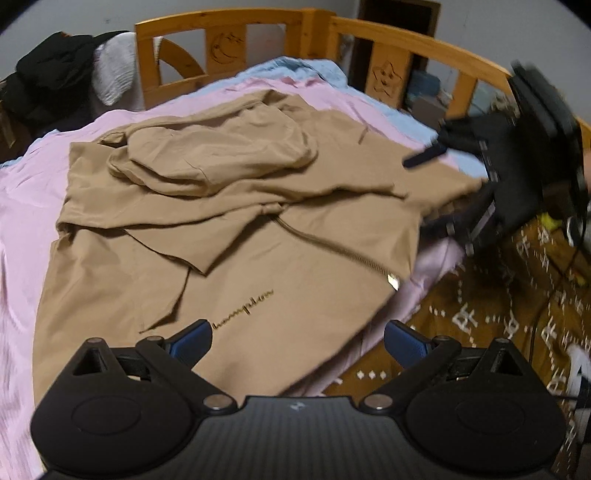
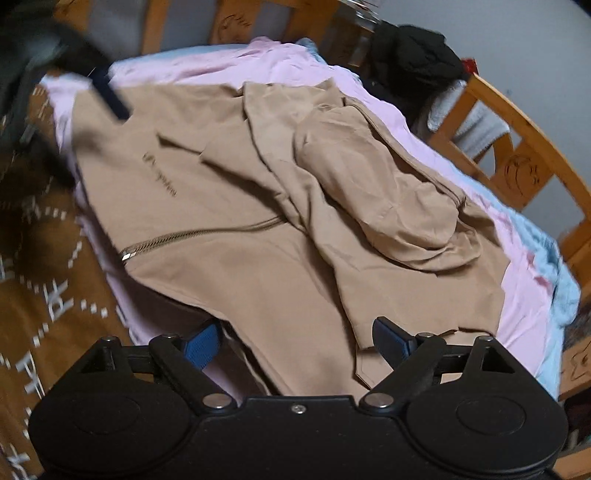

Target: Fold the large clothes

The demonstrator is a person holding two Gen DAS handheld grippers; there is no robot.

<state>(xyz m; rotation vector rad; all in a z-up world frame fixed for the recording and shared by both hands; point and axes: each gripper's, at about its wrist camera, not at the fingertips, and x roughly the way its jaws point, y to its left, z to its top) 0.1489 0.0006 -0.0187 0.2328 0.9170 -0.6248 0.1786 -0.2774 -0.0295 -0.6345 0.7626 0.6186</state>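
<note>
A tan zip-up hooded jacket (image 1: 229, 206) lies front-up on the pink sheet (image 1: 22, 206), its hood and sleeves folded over the chest. In the left wrist view my left gripper (image 1: 299, 341) hovers open over the jacket's corner near the embroidered script, nothing between its blue pads. My right gripper (image 1: 424, 192) shows blurred at the jacket's right edge, its jaws wide apart around the cloth edge. In the right wrist view the jacket (image 2: 258, 229) fills the middle. The right gripper (image 2: 297, 343) stands open over the near edge, pads not pressing. The left gripper (image 2: 85, 129) is a blur at upper left.
A wooden bed rail (image 1: 221, 33) with carved moon and star panels runs behind the bed. Black and white clothes (image 1: 66, 77) hang over its corner. A light blue blanket (image 1: 295, 70) lies beyond the pink sheet. A brown patterned rug (image 1: 498, 314) covers the floor beside the bed.
</note>
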